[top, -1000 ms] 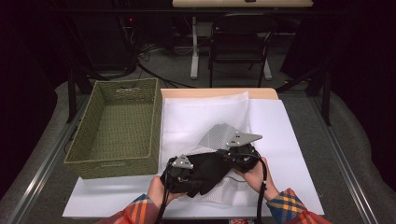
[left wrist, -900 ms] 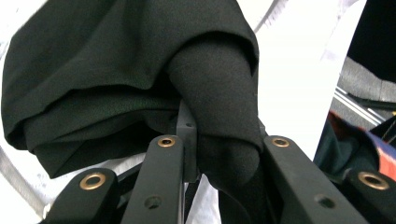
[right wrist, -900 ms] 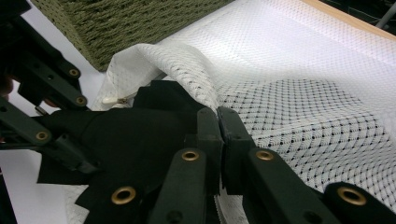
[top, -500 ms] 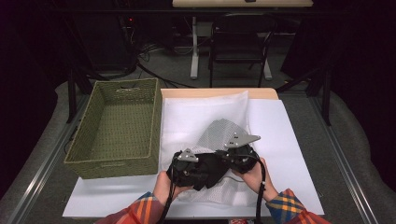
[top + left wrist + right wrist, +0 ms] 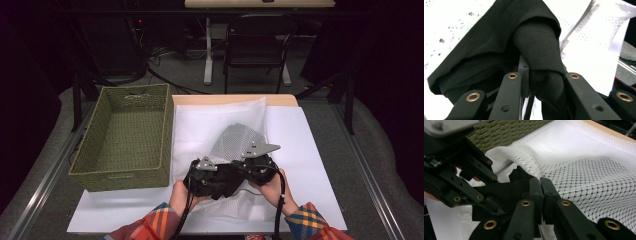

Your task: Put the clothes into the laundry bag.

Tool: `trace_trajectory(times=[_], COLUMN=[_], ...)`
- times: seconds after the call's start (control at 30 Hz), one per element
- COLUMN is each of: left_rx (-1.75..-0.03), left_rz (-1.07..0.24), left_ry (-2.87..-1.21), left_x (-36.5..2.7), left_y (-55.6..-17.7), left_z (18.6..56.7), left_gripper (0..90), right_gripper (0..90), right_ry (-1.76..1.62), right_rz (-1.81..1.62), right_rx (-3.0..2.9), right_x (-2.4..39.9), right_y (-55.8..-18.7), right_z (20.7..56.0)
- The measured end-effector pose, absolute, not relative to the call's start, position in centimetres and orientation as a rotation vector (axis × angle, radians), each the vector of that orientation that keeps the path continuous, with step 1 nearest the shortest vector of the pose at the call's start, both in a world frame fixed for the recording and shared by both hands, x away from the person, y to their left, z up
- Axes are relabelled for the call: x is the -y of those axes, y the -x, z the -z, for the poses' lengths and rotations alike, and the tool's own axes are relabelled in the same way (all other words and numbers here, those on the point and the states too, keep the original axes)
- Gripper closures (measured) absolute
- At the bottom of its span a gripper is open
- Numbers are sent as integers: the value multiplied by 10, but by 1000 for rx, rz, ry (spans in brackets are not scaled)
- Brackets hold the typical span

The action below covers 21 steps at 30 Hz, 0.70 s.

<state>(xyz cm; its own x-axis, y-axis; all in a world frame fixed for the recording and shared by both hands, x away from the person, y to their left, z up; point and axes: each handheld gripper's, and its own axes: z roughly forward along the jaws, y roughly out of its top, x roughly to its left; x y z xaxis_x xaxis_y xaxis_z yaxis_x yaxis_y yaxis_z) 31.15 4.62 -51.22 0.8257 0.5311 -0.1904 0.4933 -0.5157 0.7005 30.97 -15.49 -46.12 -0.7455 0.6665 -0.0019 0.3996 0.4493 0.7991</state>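
At the near edge of the desk (image 5: 320, 150), the left claw (image 5: 212, 172) is clenched on a bunched black cloth (image 5: 534, 47), while the right claw (image 5: 252, 162), its jaws pressed together, pinches the rim of a white mesh bag (image 5: 584, 170). The bag lies on white sheeting (image 5: 300, 130) just right of a green woven basket (image 5: 125, 135), and the cloth sits at the bag's near end between the two hands.

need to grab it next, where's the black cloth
In the high view the black cloth is near the table's front edge, between both grippers, on the white mesh bag.
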Motion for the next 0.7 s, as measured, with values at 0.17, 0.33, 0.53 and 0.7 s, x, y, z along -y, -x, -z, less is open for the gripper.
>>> trace_trajectory(times=[0.17,0.33,0.53,0.7], left_rx=[-753,-781,-797,-825], left_rz=[-86,-110,-75,-86], left_ry=[-2206,-2178,-2204,-2214], left_x=[-42,-38,-38,-39], left_y=[-316,-322,-329,-328], left_z=[515,519,531,531], left_gripper=[761,757,711,497], right_gripper=[886,886,886,886], right_ry=[-917,-917,-923,-926], right_rz=[-1204,-1207,-1196,-1194], right_rx=[-2377,-2373,-2383,-2382], right_x=[158,158,159,161], right_y=[-310,-310,-311,-311], right_z=[459,457,460,461])
